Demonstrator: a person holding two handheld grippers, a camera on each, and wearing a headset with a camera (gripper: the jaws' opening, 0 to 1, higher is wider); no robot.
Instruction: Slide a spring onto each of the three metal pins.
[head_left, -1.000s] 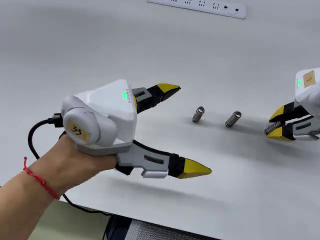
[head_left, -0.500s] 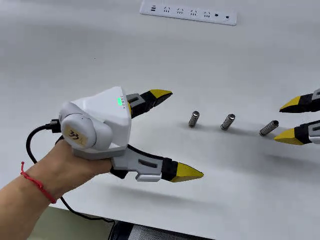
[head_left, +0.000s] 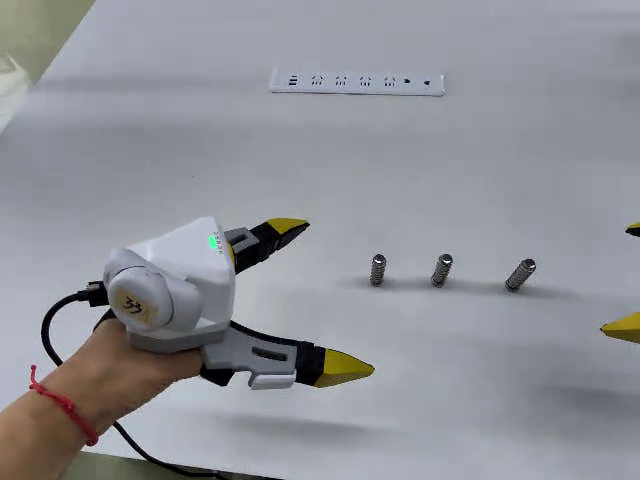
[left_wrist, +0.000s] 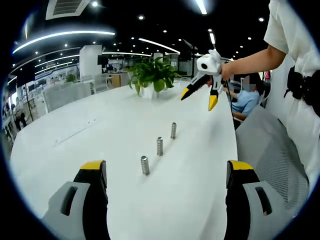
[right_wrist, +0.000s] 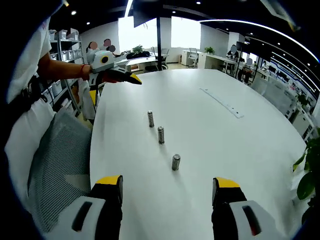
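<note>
Three springs stood in a row on the white counter (head_left: 200, 130): the left spring (head_left: 378, 269), the middle spring (head_left: 442, 269) and the right spring (head_left: 519, 274). Each coil sat around an upright pin (right_wrist: 176, 158) whose smooth metal cap showed at the top. They stood apart from one another.

In the head view, the left tool (head_left: 335, 297) was held to the left of the row, its yellow tips pointing toward the left spring but apart from it. Its jaws were spread wide with nothing between them. In the left gripper view, the row ran away from the gap between those jaws, the left spring nearest.

The right tool (head_left: 630, 280) reached in at the right edge of the head view, beyond the right spring and apart from it. Its jaws were also spread wide and held nothing. In the right gripper view, the row led off from between them, the right spring nearest.

A round yellowish sticker (head_left: 133, 306) on the left tool carried a handwritten two-digit number. The first digit was a 3; the second could not be made out. A small line of print beside the green light (head_left: 213, 241) was too small to read.

A hand (head_left: 110, 370) with a red string bracelet (head_left: 62, 405) held that tool, and a black cable (head_left: 50, 325) looped from its rear. A white power strip (head_left: 357, 83) lay on the far part of the counter, its markings too small to read.
</note>
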